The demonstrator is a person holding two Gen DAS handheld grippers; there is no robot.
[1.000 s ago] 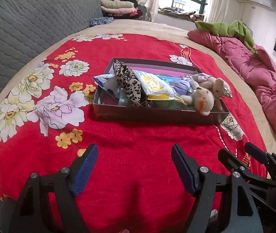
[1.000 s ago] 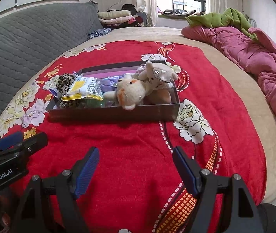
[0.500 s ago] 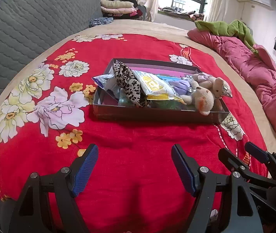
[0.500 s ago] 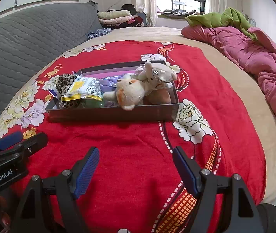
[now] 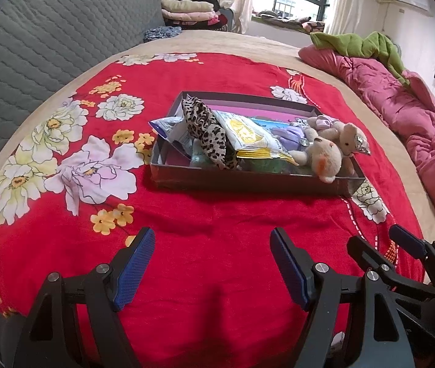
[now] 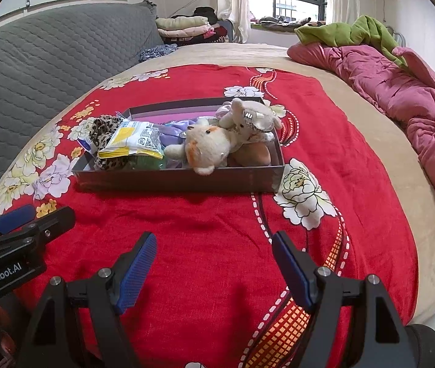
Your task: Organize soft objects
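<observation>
box (image 5: 248,181) on blanket (image 5: 217,214) | plush toys (image 5: 324,156) in box, right | packet (image 5: 248,132) left

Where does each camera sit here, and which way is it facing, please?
Left wrist: on the left claw, looking down across the red blanket at the box; the right claw shows at its right edge.
Right wrist: on the right claw, same aim; the left claw shows at its left.
Shared: box, plush toy, both claws open.

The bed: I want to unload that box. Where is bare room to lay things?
Bare red blanket between the box and both open grippers, and left of the box on the printed flowers. The box itself is crowded; the pink quilt fills the right edge.
</observation>
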